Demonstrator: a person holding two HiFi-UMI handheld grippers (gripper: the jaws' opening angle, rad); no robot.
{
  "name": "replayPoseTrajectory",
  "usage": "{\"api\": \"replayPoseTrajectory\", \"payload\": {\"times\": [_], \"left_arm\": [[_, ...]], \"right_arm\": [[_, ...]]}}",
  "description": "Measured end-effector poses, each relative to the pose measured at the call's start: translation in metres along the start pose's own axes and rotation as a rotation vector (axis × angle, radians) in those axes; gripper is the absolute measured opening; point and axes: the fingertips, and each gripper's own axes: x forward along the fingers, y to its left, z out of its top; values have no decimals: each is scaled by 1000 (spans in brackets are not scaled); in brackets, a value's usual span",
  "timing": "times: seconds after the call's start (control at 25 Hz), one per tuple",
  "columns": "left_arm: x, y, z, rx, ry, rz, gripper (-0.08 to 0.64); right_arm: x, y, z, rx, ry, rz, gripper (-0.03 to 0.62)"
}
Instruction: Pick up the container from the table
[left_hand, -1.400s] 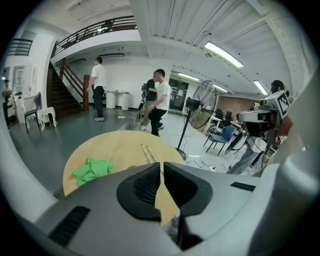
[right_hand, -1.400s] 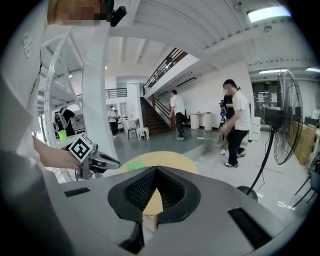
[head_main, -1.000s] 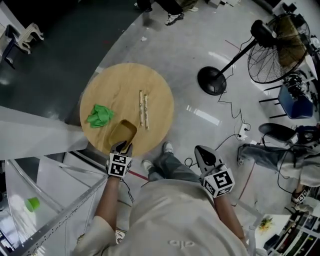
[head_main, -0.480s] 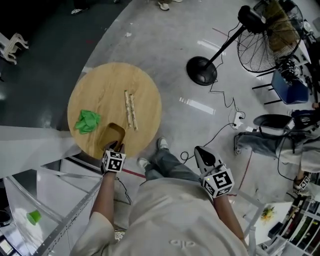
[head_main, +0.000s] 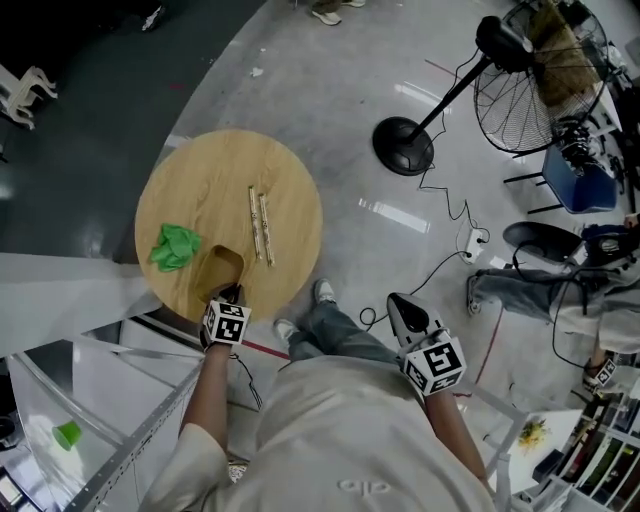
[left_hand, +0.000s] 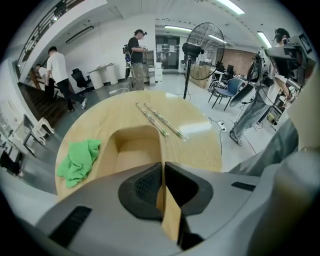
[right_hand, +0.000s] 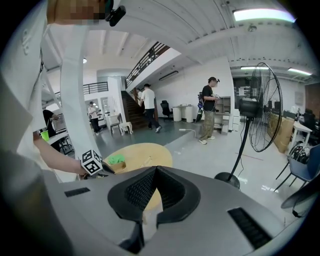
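Observation:
A tan, open-topped container (head_main: 222, 267) stands near the front edge of the round wooden table (head_main: 230, 170). My left gripper (head_main: 232, 295) is at its near side. In the left gripper view, the container's (left_hand: 134, 150) near wall runs between the jaws. The left gripper (left_hand: 163, 174) is closing, and both dark pads press on that wall. My right gripper (head_main: 398, 305) hangs off the table to the right, above the floor. In its own view the right gripper (right_hand: 156, 176) is shut with nothing between its pads.
A green cloth (head_main: 174, 246) lies left of the container, and two thin sticks (head_main: 260, 222) lie beyond it. A standing fan (head_main: 540, 80) with a black base (head_main: 403, 146) and floor cables are to the right. A metal frame (head_main: 120, 440) is at lower left.
My left gripper has sunk onto the container's near wall. The right gripper has hardly moved in the head view.

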Motion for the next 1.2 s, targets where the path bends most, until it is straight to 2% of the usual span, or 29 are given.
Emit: {"api": "replayPoseTrajectory", "payload": {"times": [0.2, 0.36, 0.56, 1.0, 1.2], "left_arm": [[-23, 10, 18, -41, -39, 29, 32], [-48, 19, 33, -99, -95, 52, 32], [-82, 26, 50, -129, -180, 80, 32], [-178, 38, 95, -178, -363, 167, 32], [-233, 35, 128, -189, -471, 246, 32]], "right_arm": [[16, 4, 15, -13, -15, 48, 23], [32, 14, 30, -32, -37, 98, 24], [53, 30, 45, -51, -63, 155, 23], [101, 80, 83, -107, -99, 342, 23], [115, 98, 110, -145, -121, 458, 23]]}}
